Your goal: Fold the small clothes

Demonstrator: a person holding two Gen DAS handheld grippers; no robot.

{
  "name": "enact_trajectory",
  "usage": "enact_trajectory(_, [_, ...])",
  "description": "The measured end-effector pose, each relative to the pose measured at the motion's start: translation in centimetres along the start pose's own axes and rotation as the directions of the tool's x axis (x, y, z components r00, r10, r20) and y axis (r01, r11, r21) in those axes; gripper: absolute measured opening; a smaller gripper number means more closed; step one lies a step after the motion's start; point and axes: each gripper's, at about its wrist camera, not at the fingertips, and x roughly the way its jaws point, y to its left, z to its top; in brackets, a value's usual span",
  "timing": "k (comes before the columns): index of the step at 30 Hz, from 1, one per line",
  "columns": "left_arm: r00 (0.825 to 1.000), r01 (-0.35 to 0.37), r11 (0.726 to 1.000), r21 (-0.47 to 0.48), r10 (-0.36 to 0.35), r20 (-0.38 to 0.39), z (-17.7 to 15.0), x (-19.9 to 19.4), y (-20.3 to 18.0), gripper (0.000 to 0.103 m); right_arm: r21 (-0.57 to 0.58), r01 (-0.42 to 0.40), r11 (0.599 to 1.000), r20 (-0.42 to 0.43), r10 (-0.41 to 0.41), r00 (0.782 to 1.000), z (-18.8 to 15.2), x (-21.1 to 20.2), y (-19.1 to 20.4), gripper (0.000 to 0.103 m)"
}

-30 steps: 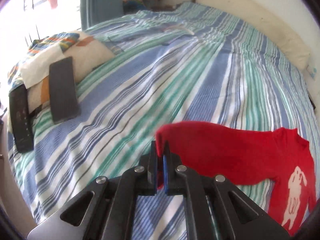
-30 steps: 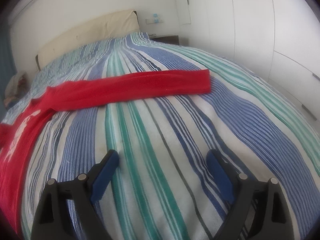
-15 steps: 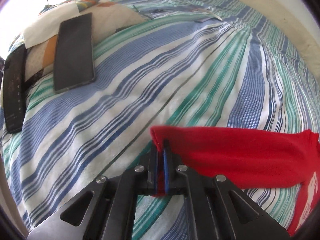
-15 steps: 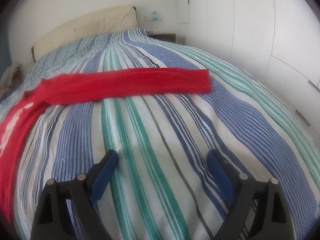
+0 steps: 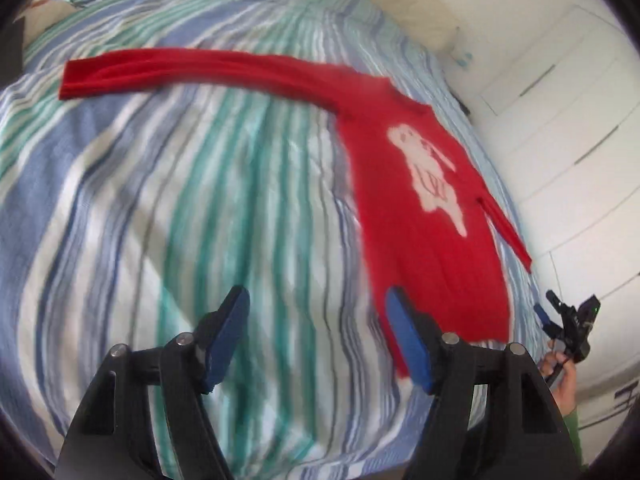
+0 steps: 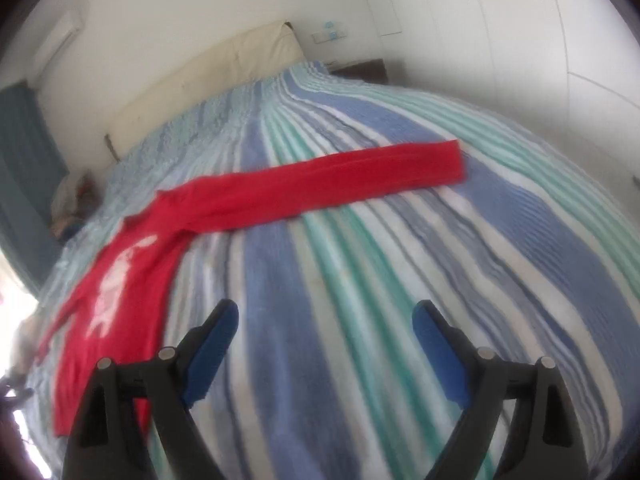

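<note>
Spreading a red long-sleeved top [image 5: 420,216] flat on the striped bedspread [image 5: 200,200], both sleeves stretched out.
Left gripper [image 5: 318,332] has just been opening, nothing between its jaws; right gripper [image 6: 326,344] gapes wide, empty. Next, pinch a sleeve cuff [image 6: 444,160] squarely; headboard cushion [image 6: 224,64] lies well clear.

Below me spreads a bed [image 6: 400,280] under a cover striped blue, green and white. At its far end I see a cream headboard [image 6: 208,68] against a white wall. White wardrobe doors [image 6: 500,20] line the right side. A dark nightstand [image 6: 362,70] sits by the headboard, a teal curtain [image 6: 20,140] at far left.
</note>
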Motion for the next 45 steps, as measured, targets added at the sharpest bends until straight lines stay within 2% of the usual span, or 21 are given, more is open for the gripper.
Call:
enact_trajectory(1, [0.999,0.018,1.000,0.025,-0.018,-0.032,-1.0,1.2,-1.3,0.072,0.014,-0.128,0.992,-0.065,0.129,0.990,-0.8,-0.5,1.6,0.089])
enact_trajectory(3, [0.998,0.005,0.997,0.079,0.001,-0.068,-2.2,3.5,-3.4,0.072,0.049,-0.315,0.948,-0.211,0.318,0.924,-3.0,-0.3,5.0,0.089])
enact_trajectory(5, [0.998,-0.057,0.991,0.120,0.061,-0.034,-2.6,4.5,-4.9,0.075,0.030,-0.376,0.926,-0.318,0.365,0.875,-5.3,0.6,7.8,0.086])
enact_trajectory(7, [0.999,-0.027,0.992,0.126,0.029,-0.020,-2.5,4.9,-5.8,0.078,-0.015,-0.375,0.927,-0.379,0.341,0.860,-7.2,1.9,9.5,0.079])
enact_trajectory(8, [1.000,-0.004,0.993,0.122,0.007,-0.022,-2.5,5.2,-6.1,0.074,-0.028,-0.362,0.932,-0.401,0.321,0.858,-7.9,2.7,10.0,0.076])
enact_trajectory(9, [0.999,0.007,0.992,0.129,-0.002,-0.037,-2.4,5.6,-6.4,0.036,-0.019,-0.357,0.934,-0.427,0.315,0.848,-8.5,3.6,10.2,0.065])
enact_trajectory(10, [0.997,-0.003,0.989,0.147,0.015,-0.076,-2.5,6.3,-6.7,0.008,0.001,-0.367,0.930,-0.455,0.327,0.828,-9.1,4.4,10.3,0.036])
enact_trajectory(11, [0.996,-0.022,0.989,0.146,0.035,-0.087,-2.6,6.4,-6.6,0.005,0.003,-0.370,0.929,-0.471,0.328,0.819,-9.6,5.1,10.6,0.013])
enact_trajectory(12, [0.996,-0.031,0.989,0.142,0.043,-0.080,-2.7,5.9,-6.3,0.005,-0.018,-0.349,0.937,-0.472,0.300,0.829,-9.8,5.2,10.8,0.005])
enact_trajectory(17, [0.994,-0.081,0.988,0.133,0.089,-0.056,-3.1,4.4,-4.1,0.004,-0.136,-0.229,0.964,-0.426,0.152,0.892,-8.9,1.8,9.9,0.004])
enact_trajectory(20, [0.990,-0.123,0.979,0.163,0.131,-0.041,-3.5,5.8,-4.7,0.005,-0.108,-0.191,0.976,-0.465,0.120,0.877,-9.8,3.1,8.2,0.004])
enact_trajectory(23, [0.988,-0.156,0.966,0.204,0.157,0.012,-4.0,5.7,-5.4,0.010,-0.159,-0.168,0.973,-0.436,0.083,0.896,-10.6,4.1,8.8,0.004])
enact_trajectory(24, [0.990,-0.144,0.972,0.188,0.143,0.021,-4.1,5.4,-5.3,0.018,-0.181,-0.161,0.970,-0.419,0.072,0.905,-10.6,3.8,9.2,0.005])
enact_trajectory(26, [0.993,-0.115,0.982,0.149,0.112,0.033,-4.3,4.2,-4.9,0.040,-0.196,-0.171,0.966,-0.396,0.082,0.915,-10.6,3.2,9.5,0.016])
enact_trajectory(28, [0.990,-0.130,0.984,0.121,0.122,0.075,-4.8,2.2,-4.7,0.066,-0.189,-0.202,0.961,-0.394,0.114,0.912,-10.8,2.3,9.5,0.048])
enact_trajectory(31, [0.964,-0.229,0.969,0.091,0.213,0.158,-5.7,-1.6,-4.5,0.076,-0.259,-0.178,0.949,-0.334,0.086,0.939,-10.7,0.0,10.3,0.065])
enact_trajectory(36, [0.908,-0.326,0.944,-0.050,0.328,0.260,-7.1,-8.7,-3.5,0.080,-0.336,-0.152,0.930,-0.208,0.084,0.975,-9.0,-3.2,11.3,0.067])
enact_trajectory(38, [0.888,-0.341,0.936,-0.091,0.352,0.294,-6.7,-10.6,-4.0,0.081,-0.345,-0.141,0.928,-0.154,0.093,0.984,-8.0,-4.1,11.5,0.071])
enact_trajectory(41, [0.843,-0.360,0.922,-0.142,0.387,0.374,-5.8,-12.5,-5.8,0.081,-0.333,-0.125,0.934,-0.101,0.097,0.990,-6.7,-4.9,11.6,0.071])
enact_trajectory(43, [0.821,-0.335,0.928,-0.165,0.373,0.432,-5.6,-13.1,-7.2,0.086,-0.309,-0.124,0.943,-0.076,0.106,0.991,-6.2,-5.3,11.6,0.071])
enact_trajectory(45, [0.810,-0.297,0.940,-0.167,0.341,0.477,-5.7,-13.1,-8.2,0.087,-0.288,-0.124,0.950,-0.050,0.115,0.992,-6.0,-5.9,12.1,0.071])
